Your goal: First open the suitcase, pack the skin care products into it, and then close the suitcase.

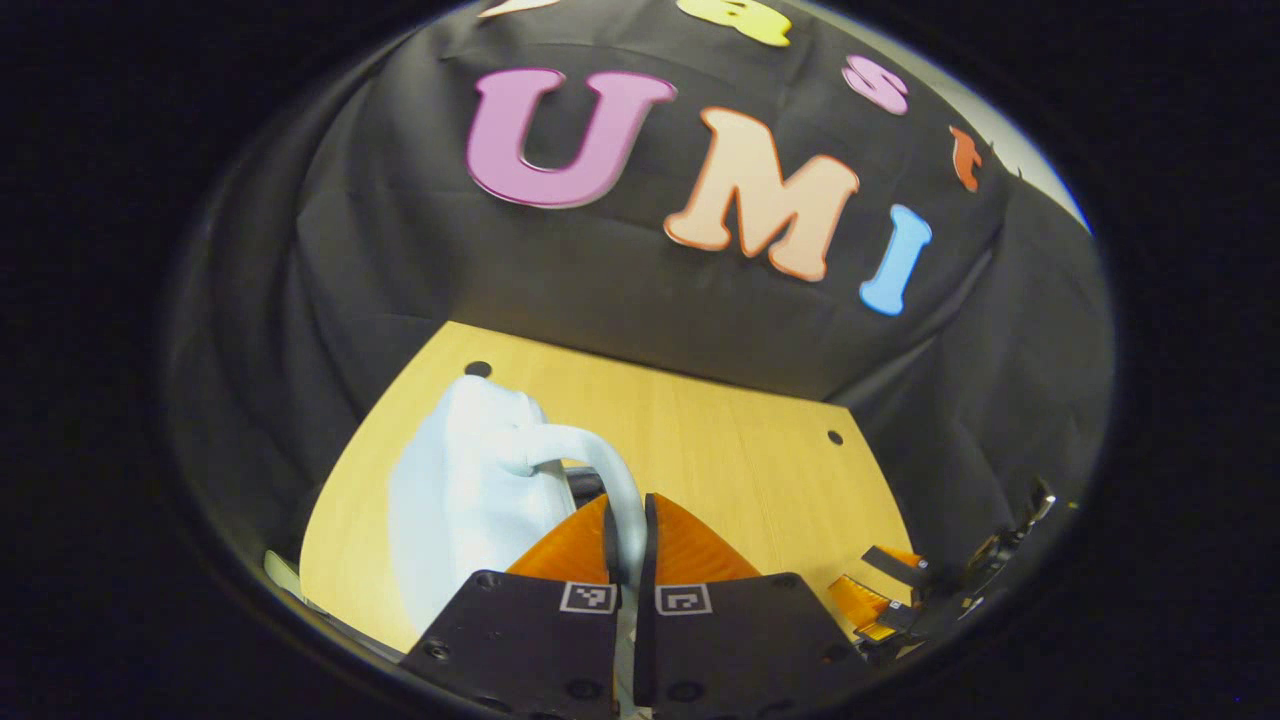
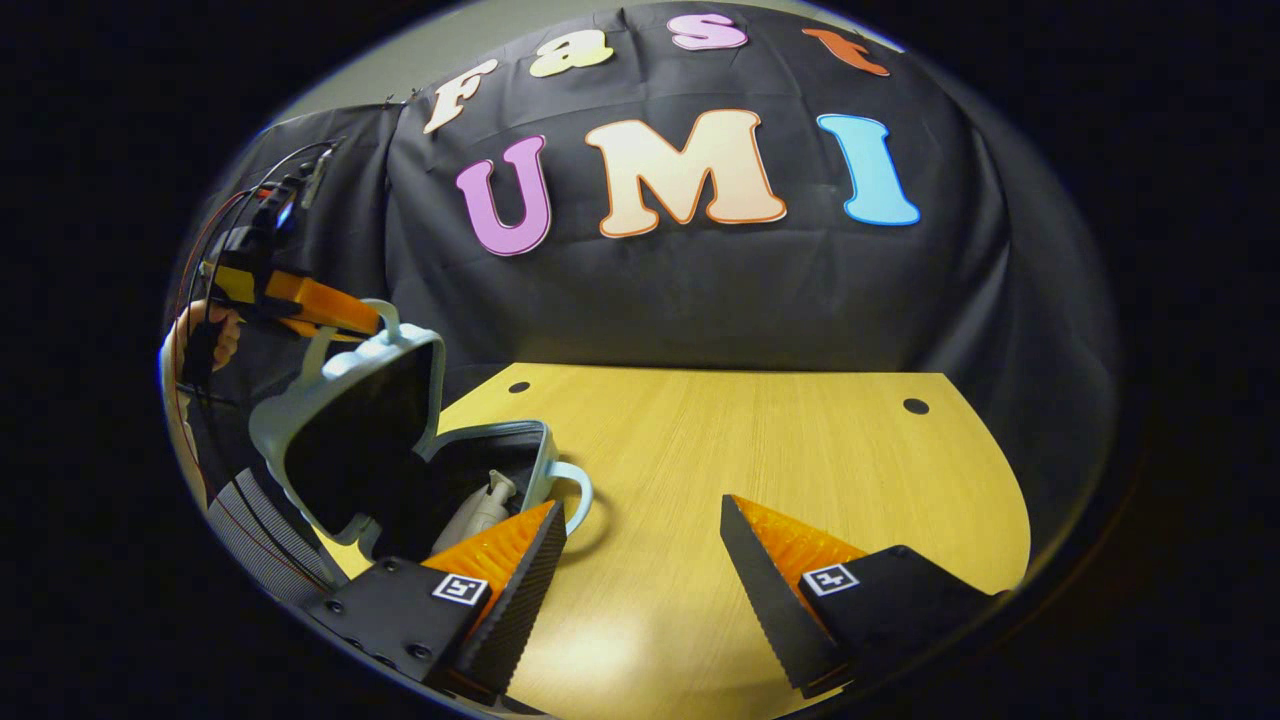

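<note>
The small pale-blue suitcase point(image 2: 500, 455) lies open at the table's left side. Its lid point(image 2: 350, 440) stands half raised, dark lining facing the base. My left gripper point(image 2: 372, 318) is shut on the lid's handle point(image 2: 385, 312), which runs between my left gripper's point(image 1: 628, 515) fingers; the lid's pale shell point(image 1: 460, 490) hangs just left of them. A pump bottle of skin care product point(image 2: 482, 508) lies in the base. My right gripper point(image 2: 645, 525) is open, low over bare table to the right of the base's handle point(image 2: 578, 490), with nothing between its fingers.
The wooden table point(image 2: 800, 450) has small round holes near its back edge point(image 2: 915, 406). A hand point(image 2: 200, 340) with trailing cables holds the left gripper at the far left. The right gripper point(image 1: 900, 590) shows low on the right in the left gripper view.
</note>
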Action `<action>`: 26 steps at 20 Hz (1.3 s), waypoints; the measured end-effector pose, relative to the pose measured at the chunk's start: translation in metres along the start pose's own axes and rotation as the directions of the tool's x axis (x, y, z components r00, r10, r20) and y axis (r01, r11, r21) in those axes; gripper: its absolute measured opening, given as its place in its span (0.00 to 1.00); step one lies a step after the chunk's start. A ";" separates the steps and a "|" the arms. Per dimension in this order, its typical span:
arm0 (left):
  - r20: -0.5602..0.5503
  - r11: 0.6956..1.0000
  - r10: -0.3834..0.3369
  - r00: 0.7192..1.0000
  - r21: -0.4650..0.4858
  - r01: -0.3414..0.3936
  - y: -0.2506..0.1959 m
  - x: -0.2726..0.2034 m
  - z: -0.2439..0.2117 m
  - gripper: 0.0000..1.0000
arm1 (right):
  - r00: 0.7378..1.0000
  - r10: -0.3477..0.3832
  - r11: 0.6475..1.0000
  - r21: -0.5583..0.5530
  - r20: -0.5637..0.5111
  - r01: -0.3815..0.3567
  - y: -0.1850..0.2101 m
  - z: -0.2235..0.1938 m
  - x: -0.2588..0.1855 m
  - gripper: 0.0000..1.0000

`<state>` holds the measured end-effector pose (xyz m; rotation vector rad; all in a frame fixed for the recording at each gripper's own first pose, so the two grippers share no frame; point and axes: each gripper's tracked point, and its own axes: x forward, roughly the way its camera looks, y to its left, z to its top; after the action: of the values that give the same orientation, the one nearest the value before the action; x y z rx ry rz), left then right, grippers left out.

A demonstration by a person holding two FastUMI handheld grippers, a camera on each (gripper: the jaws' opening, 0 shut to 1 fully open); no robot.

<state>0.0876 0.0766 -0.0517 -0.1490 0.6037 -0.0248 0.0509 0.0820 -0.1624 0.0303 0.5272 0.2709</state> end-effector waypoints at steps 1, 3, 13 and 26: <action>-0.027 1.000 0.000 1.000 0.009 0.000 -0.014 0.015 -0.012 0.00 | 1.000 -0.001 1.000 0.002 0.008 0.001 -0.005 0.003 -0.002 0.98; -0.074 1.000 0.022 0.997 0.012 -0.021 -0.032 0.046 -0.030 0.00 | 1.000 -0.012 1.000 0.009 0.017 0.011 -0.018 0.003 -0.005 0.98; -0.202 0.988 0.149 0.968 0.065 -0.138 -0.048 0.135 -0.109 0.00 | 0.999 -0.043 0.998 0.054 -0.019 0.044 -0.065 -0.014 -0.020 0.98; -0.156 0.978 0.130 0.979 0.185 -0.100 -0.055 0.121 -0.106 0.88 | 0.992 -0.105 0.993 0.070 0.077 0.099 -0.082 0.019 -0.044 0.98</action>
<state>0.1281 -0.0003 -0.1974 0.0613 0.7742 0.0220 0.0448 -0.0081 -0.1321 0.0783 0.4560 0.1513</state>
